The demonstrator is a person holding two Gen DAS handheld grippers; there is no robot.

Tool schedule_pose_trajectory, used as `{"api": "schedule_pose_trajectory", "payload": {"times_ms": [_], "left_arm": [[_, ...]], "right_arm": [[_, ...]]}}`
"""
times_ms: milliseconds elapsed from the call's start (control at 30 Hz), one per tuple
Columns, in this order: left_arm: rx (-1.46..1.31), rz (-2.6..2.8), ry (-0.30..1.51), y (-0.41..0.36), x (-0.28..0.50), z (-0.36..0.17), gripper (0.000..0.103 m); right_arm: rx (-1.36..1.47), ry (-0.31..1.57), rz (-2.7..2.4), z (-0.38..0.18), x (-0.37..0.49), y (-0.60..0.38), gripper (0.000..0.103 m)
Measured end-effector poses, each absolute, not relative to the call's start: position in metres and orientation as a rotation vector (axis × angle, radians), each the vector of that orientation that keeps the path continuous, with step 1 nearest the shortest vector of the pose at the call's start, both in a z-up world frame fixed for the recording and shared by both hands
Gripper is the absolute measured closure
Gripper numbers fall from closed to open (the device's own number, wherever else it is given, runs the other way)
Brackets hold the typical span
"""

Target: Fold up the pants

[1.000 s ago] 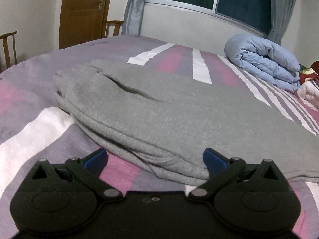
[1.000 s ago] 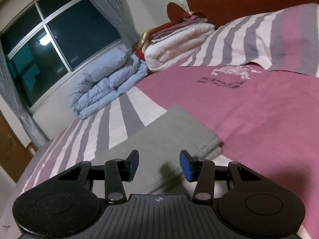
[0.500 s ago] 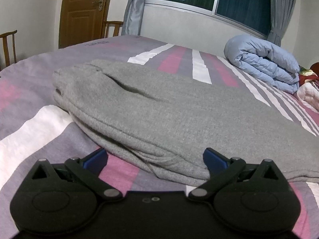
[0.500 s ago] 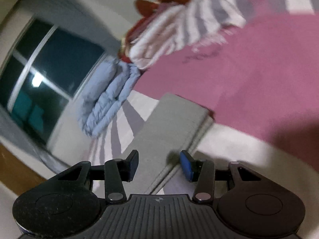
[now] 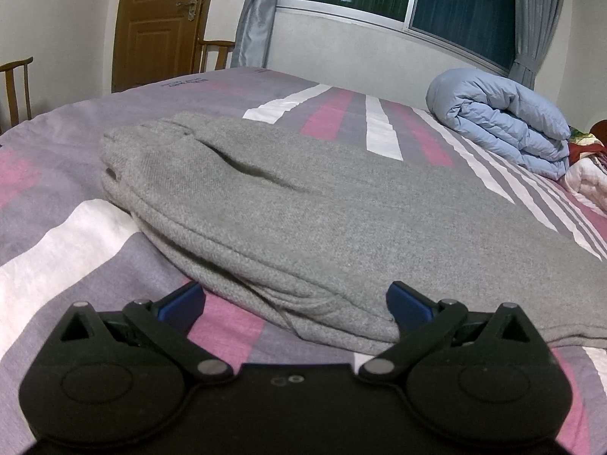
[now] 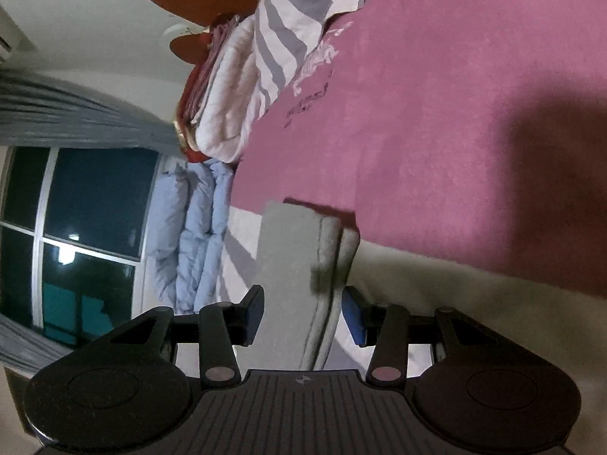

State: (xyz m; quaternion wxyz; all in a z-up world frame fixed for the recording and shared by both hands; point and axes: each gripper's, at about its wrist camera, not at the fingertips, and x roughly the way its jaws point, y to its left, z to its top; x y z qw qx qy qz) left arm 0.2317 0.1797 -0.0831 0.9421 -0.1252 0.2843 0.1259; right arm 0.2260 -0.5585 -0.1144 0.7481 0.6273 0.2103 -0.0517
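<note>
Left claw point(image 5: 296, 301): spread wide, nothing pinched. It sits low at the near edge of the grey pants point(image 5: 341, 220), at their broad end. One blue pad rests over the bedsheet point(image 5: 57, 227); the other lies against or just over the layered near edge, contact not certain. The pants lie flat on the bed, already doubled lengthwise, their long axis running away to the right in this view toward the blue duvet point(image 5: 500, 113).

Right claw point(image 6: 302, 313): partly spread, nothing pinched. It is rolled onto its side, so the bed reads tilted in its view. The narrow leg end of the pants point(image 6: 292, 265) lies straight ahead between the two pads, stacked edges facing the right-hand pad, neither pad visibly pressing.

Judgement: each claw covers one end of the long axis. The right claw is lined up to close on the leg end and carry it toward the left claw's end. Risk: catching only the upper layer.
</note>
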Motion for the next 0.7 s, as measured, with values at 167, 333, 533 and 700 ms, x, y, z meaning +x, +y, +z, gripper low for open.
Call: {"api": "schedule_pose_trajectory", "payload": {"times_ms": [167, 333, 533, 700], "left_arm": [[-0.257, 0.257, 0.58, 0.18, 0.231, -0.083, 0.006], [-0.259, 0.256, 0.578, 0.18, 0.232, -0.083, 0.006], [-0.276, 0.261, 0.533, 0.184, 0.222, -0.075, 0.006], [-0.289, 0.325, 0.435, 0.196, 0.203, -0.061, 0.006]], "right_arm": [[1.249, 0.528, -0.119, -0.117, 0.248, -0.551, 0.071], [1.032, 0.59, -0.084, -0.104, 0.263, -0.528, 0.069], [0.935, 0.554, -0.07, -0.088, 0.262, -0.508, 0.09], [0.783, 0.497, -0.007, -0.044, 0.267, -0.463, 0.09]]}}
